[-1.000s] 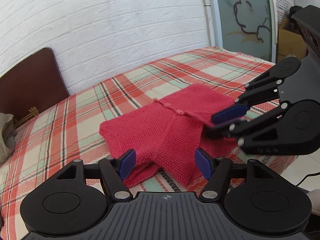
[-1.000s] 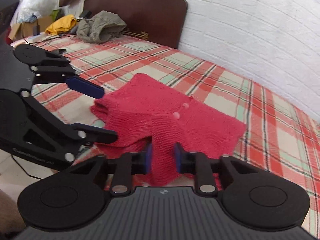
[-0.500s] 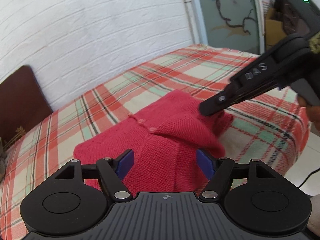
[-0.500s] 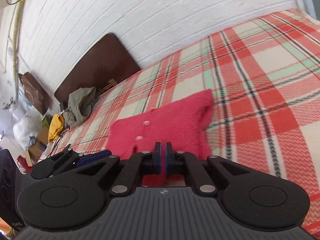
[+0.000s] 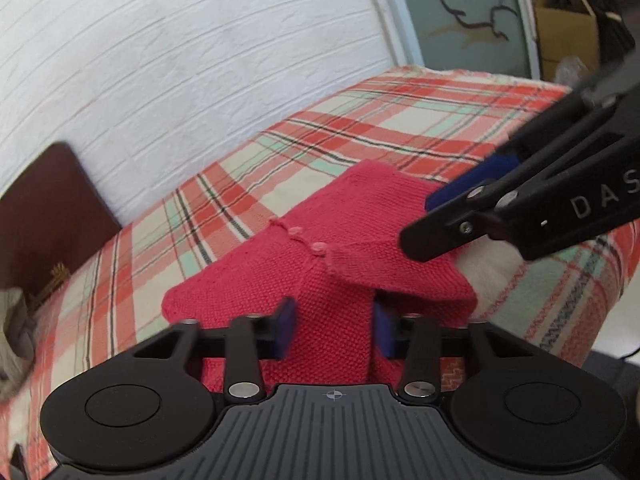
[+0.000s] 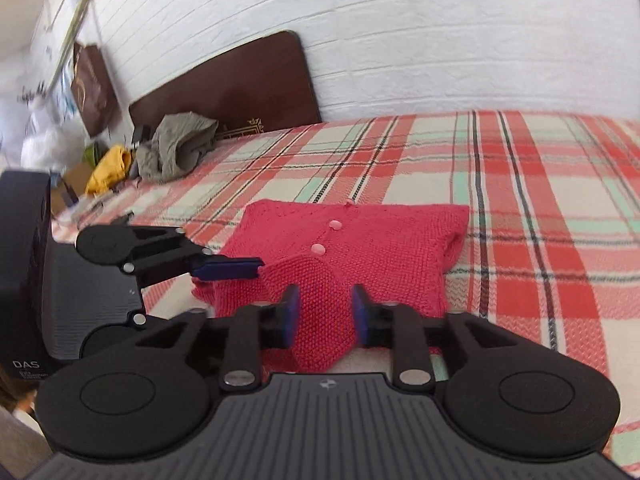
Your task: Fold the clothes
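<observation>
White painted brick wall [image 6: 400, 32] backs a bed covered by a plaid blanket [image 6: 520, 184] in red, cream and mint. On the blanket, near its front edge, lies a red knitted cardigan [image 6: 384, 248], partly folded, button side up, with pale pink buttons [image 6: 319, 249] in a line down its middle. Left gripper [image 5: 333, 330] sits at the near edge of the cardigan, its blue-padded fingers spread with a raised strip of knit between them; contact between pads and fabric cannot be confirmed. Right gripper [image 6: 325, 312] is also spread, with a fold of the cardigan between its blue pads; whether they touch the fabric cannot be told. From the left wrist view, the right gripper hangs over the cardigan's right side. Beyond the cardigan, against the wall, stands a dark brown headboard [image 6: 224, 80]. Beside the headboard lie a grey-green garment [image 6: 176, 148] and a yellow garment [image 6: 108, 168].
</observation>
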The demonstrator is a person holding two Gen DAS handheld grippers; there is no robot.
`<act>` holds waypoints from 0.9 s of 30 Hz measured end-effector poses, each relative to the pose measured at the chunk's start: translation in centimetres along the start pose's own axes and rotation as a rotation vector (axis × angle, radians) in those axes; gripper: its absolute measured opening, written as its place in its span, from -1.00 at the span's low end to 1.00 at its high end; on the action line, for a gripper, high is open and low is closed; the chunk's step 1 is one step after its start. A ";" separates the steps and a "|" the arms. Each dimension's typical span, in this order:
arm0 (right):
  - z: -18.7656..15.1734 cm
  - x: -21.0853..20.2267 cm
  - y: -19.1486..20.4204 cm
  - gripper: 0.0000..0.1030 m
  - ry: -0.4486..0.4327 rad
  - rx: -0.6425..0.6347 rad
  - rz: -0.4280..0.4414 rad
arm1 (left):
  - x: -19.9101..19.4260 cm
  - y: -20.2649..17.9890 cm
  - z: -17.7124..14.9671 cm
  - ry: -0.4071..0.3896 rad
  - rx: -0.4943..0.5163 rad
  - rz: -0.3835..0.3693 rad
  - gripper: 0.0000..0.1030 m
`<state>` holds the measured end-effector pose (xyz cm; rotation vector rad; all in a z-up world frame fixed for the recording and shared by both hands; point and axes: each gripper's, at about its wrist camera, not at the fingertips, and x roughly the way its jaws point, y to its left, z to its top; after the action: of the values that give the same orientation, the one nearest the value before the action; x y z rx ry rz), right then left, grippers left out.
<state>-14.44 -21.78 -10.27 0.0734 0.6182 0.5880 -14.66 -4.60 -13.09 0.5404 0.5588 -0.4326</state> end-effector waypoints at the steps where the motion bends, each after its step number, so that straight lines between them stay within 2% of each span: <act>1: 0.0 -0.1 0.5 -0.10 0.000 -0.030 -0.011 | 0.0 -0.2 0.0 -0.003 0.011 0.001 -0.77; 2: 0.0 -0.2 0.7 -0.10 -0.002 -0.047 -0.019 | 0.0 -0.4 0.1 -0.007 0.022 0.002 -0.91; 4: -0.1 -0.4 1.2 -0.10 -0.011 -0.075 -0.039 | -0.3 -0.4 0.3 -0.025 0.016 0.019 -1.00; 9: -0.4 -0.9 3.0 -0.10 -0.020 -0.189 -0.090 | -1.2 2.4 0.5 -0.050 -0.160 -0.010 -1.00; 16: -1.3 0.8 6.1 -0.10 0.008 -0.371 -0.112 | -0.6 7.2 -0.6 -0.037 -0.447 -0.152 -1.00; 19: -1.7 2.1 7.1 -0.13 0.024 -0.436 -0.130 | 0.3 8.7 -1.2 -0.028 -0.530 -0.177 -1.00; 24: -3.0 4.3 8.3 -0.13 0.061 -0.597 -0.229 | 1.8 10.7 -2.5 -0.006 -0.636 -0.190 -1.00; 25: -3.2 4.6 8.3 -0.15 0.071 -0.612 -0.240 | 2.0 10.8 -2.7 -0.003 -0.647 -0.194 -1.00; 27: -3.4 4.9 8.1 -0.38 0.087 -0.621 -0.255 | 2.5 11.0 -3.2 0.002 -0.670 -0.203 -1.00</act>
<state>-17.18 -12.74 -13.72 -0.6081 0.4966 0.5147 -8.28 5.26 -12.92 -0.1598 0.7203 -0.4064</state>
